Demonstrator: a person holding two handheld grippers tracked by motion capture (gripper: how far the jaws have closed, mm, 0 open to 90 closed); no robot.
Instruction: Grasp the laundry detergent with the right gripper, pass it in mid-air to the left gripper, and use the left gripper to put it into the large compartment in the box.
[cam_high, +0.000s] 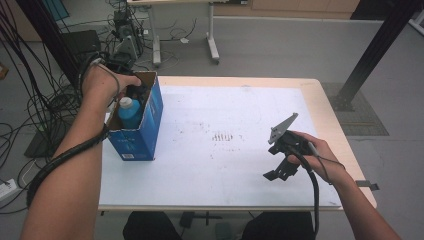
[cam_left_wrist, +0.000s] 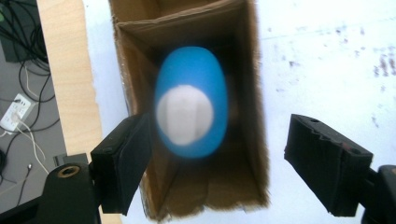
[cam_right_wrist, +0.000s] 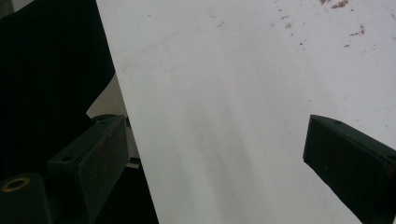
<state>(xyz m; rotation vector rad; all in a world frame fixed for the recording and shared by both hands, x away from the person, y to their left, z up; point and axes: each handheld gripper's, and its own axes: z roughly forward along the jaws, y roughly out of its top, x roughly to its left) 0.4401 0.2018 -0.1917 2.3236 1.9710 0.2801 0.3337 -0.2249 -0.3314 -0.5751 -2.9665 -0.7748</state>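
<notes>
High view shows our left hand (cam_high: 102, 82) over the open blue carton (cam_high: 142, 127) at the left side of the tabletop (cam_high: 225, 165), with the blue bottle (cam_high: 130, 112) standing upright inside it, white cap up. We judge the step in hand to be letting go of the bottle and drawing out of the carton. To do it well, we should lift straight up along the bottle's axis, keep the jaws spread wide of its shoulders so no pad drags the cap or tips it, and stay off the cardboard walls.

In the left gripper view, the left gripper (cam_left_wrist: 217, 156) looks straight down into the carton. Its jaws stand apart on either side of the bottle (cam_left_wrist: 194, 77), which lies below them and blurred; neither pad presses on it, so the bottle is released and nothing is held.

The right gripper (cam_high: 280, 170) hangs above the bare tabletop near the front edge, jaws spread wide and empty, touching nothing.
</notes>
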